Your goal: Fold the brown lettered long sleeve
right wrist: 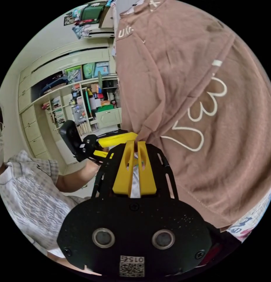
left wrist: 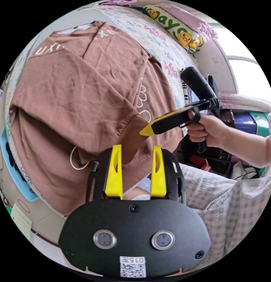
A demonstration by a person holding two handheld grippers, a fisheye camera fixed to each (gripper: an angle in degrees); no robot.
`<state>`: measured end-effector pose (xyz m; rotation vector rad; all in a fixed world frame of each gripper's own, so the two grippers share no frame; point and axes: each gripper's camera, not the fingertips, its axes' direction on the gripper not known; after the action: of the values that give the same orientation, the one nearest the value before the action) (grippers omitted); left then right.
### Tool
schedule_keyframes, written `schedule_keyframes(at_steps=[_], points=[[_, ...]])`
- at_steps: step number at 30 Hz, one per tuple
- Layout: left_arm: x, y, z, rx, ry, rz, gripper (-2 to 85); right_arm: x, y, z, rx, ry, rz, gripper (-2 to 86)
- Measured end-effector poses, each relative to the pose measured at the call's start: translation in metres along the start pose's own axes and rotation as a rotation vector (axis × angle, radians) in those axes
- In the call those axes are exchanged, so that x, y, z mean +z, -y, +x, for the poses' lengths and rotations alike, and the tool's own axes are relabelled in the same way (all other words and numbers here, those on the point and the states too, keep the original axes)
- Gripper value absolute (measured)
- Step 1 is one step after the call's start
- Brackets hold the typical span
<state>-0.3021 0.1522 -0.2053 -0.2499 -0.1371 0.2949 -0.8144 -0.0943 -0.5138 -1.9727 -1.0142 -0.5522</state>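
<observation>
Brown long sleeve (left wrist: 82, 88) spread on bed (left wrist: 158, 38). Left tongs (left wrist: 137, 152) held apart around hem corner; right tongs (right wrist: 137, 147) clamped on cuff. Shelves (right wrist: 82, 102) seen in right gripper view.

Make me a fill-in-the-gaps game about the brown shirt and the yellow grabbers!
1. The shirt is the colour ____.
2. The left gripper has its jaws ____, with cloth hanging between them.
3. The right gripper is ____ on the shirt.
4. The outline drawn on the shirt is ____ in colour.

Missing words: brown; open; shut; white
</observation>
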Motion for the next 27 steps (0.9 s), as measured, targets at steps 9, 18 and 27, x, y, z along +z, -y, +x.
schedule_keyframes(at_steps=[9, 18, 27], points=[[-0.041, -0.032, -0.010, -0.299, 0.115, 0.131, 1.2, -0.078, 0.002, -0.160, -0.202, -0.093, -0.047, 2.4], [-0.127, -0.133, -0.087, -0.529, 0.071, 0.381, -0.1, -0.017, -0.032, -0.307, -0.575, -0.806, -0.257, 11.5], [-0.117, -0.171, -0.141, -0.442, -0.067, 0.342, -0.1, 0.032, -0.075, -0.396, -0.655, -1.225, -0.261, 7.6]])
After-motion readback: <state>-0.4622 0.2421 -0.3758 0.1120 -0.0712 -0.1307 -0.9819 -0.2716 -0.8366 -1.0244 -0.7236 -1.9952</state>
